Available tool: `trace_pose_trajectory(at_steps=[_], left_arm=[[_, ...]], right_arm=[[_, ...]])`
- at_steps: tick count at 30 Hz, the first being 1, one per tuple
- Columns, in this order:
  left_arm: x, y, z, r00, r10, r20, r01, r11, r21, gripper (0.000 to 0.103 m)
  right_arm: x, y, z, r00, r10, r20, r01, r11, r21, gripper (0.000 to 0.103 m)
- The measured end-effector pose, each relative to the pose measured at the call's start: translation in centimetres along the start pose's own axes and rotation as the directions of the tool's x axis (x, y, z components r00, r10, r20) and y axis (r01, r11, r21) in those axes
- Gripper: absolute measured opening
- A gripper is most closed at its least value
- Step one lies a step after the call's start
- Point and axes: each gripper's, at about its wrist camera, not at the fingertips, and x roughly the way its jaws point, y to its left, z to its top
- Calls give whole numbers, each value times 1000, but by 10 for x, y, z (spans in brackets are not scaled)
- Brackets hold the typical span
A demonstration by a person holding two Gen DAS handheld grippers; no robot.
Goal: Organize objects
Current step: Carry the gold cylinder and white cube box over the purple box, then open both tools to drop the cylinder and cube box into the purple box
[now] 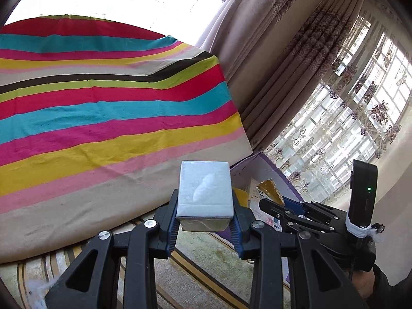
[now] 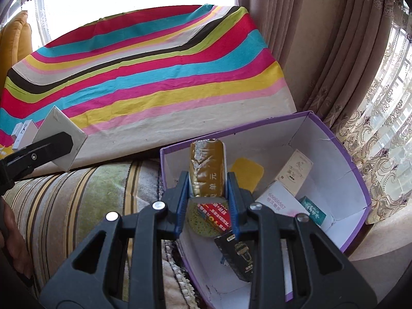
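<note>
Left gripper (image 1: 204,221) clamped white box (image 1: 205,189), above striped cloth's (image 1: 103,128) near edge. Right gripper (image 2: 208,193) clamped gold pack (image 2: 207,170) over purple carton (image 2: 355,180). Both likely light, crushable; grip flat sides.

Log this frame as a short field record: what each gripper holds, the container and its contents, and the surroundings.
left gripper: shut on white box, held above the sofa
right gripper: shut on gold packet, over the open box
container: purple-edged cardboard box, white inside, open
contents: yellow card, black razor box, teal packet, white cards
surroundings: striped cloth, striped sofa, curtains
</note>
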Motion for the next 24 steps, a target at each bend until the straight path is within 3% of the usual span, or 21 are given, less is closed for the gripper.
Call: trace_pose_trajectory(at_steps=[9,19,23,24], left_arm=[[32,-38,-1,997,-39,-61,43,997,63,35],[79,-74,9,989,-65,-129,81,989,122,35],[88,-78,6,986,-61,-155,82,988,130,49],[88,-77,6,986,-59,-154,79,989,127,57]], right_arm=[[7,-55,-19,995,-90,-36,93,993,74,32],[3,-69,-11,990,-140,0,139,986,96,32],[3,-69,-9,989,-150,7,149,985,92,35],[4,-69,-9,989,-148,4,147,985,93,37]])
